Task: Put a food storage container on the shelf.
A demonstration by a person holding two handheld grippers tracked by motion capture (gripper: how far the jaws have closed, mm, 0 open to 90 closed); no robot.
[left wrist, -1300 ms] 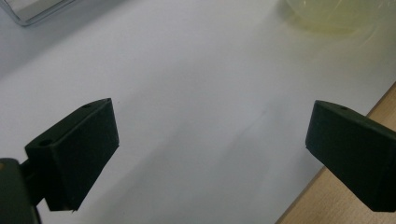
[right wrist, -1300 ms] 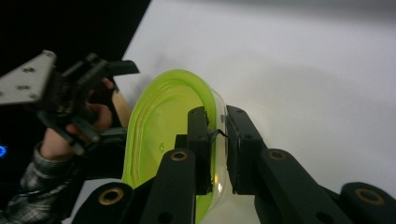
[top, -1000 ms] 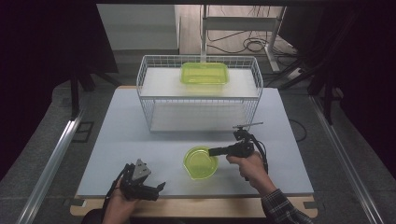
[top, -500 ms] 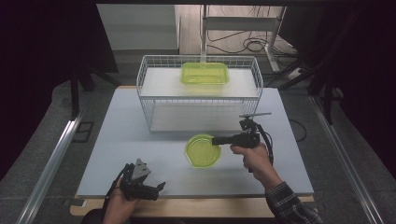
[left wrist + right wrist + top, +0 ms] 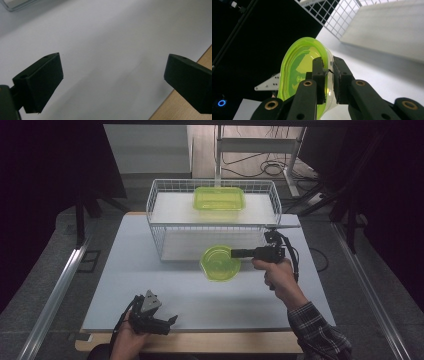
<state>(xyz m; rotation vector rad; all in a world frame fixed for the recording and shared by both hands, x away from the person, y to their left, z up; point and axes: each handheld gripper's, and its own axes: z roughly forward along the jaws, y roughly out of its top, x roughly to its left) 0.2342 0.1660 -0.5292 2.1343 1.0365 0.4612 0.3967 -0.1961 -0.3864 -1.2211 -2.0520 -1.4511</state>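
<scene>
The right gripper (image 5: 236, 253) has its jaws pinched tight on the rim of a round yellow-green plastic bowl (image 5: 220, 262), one jaw inside the wall and one outside, clear to see in the right gripper view (image 5: 327, 75) where the bowl (image 5: 299, 72) stands on edge against the dark. From the high view the bowl is up off the white table (image 5: 125, 265), just in front of the white wire basket (image 5: 155, 232). Inside that basket sits a rectangular yellow-green container (image 5: 219, 200). Down at the near edge, the left gripper (image 5: 167, 322) rests low in the person's hand, its jaws spread wide with nothing between them; the left gripper view (image 5: 112, 82) looks over bare white tabletop and a strip of wooden edge (image 5: 180, 105). No lettering or label is readable on the bowl, container or basket.
</scene>
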